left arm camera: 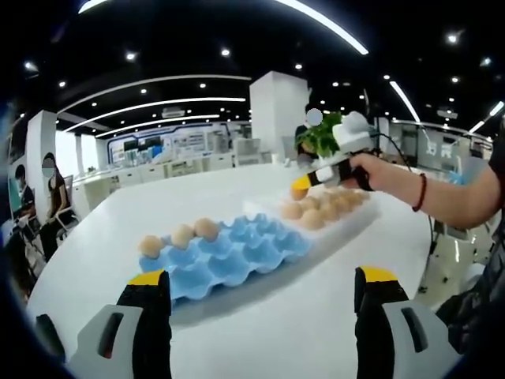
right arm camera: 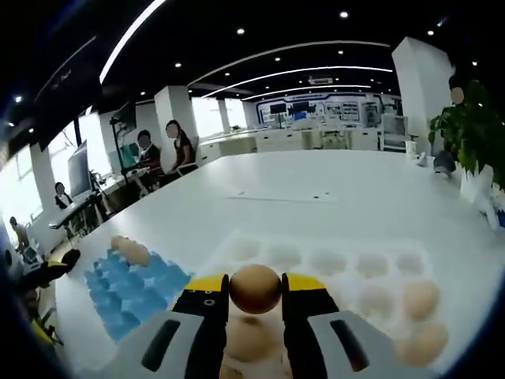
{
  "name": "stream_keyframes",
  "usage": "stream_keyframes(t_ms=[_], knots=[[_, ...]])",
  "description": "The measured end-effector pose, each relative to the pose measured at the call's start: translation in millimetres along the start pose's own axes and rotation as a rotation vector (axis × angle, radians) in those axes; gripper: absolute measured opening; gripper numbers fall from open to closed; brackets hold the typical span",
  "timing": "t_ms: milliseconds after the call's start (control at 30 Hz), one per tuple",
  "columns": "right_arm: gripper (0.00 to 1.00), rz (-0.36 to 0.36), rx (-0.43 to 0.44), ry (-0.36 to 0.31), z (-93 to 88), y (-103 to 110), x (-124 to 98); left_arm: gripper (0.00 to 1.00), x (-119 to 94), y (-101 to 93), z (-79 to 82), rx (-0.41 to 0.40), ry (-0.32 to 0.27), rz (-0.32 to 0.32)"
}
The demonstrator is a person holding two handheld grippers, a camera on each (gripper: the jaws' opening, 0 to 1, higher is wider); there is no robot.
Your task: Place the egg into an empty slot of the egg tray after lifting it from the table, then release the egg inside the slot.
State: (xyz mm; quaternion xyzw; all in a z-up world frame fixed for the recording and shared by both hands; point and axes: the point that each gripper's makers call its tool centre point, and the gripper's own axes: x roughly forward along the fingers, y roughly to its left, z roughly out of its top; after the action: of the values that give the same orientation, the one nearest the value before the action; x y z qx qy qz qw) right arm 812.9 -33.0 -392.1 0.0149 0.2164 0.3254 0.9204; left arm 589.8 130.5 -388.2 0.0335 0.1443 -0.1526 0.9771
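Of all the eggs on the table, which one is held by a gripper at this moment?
The egg between the right gripper's yellow-tipped jaws, raised above the white tray. The others lie in tray slots.

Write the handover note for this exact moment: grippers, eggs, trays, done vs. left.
Right gripper: shut on an egg, held above the white tray, which has several more eggs in it.
Left gripper: open, holding nothing, hovering over the table near the blue egg tray.
Blue egg tray: three eggs along its far-left edge, the other slots look empty.
Done: egg gripped and lifted.
Left: carry it across to an empty slot of the blue egg tray, lower it in, open the jaws.
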Motion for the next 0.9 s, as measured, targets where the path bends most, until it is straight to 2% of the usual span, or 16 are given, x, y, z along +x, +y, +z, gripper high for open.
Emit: stream_keyframes(t_ms=[900], knots=[[0.27, 0.111, -0.079, 0.001, 3.0, 57.5, 23.3, 0.98, -1.7, 7.7, -3.3, -0.004, 0.004, 0.006]])
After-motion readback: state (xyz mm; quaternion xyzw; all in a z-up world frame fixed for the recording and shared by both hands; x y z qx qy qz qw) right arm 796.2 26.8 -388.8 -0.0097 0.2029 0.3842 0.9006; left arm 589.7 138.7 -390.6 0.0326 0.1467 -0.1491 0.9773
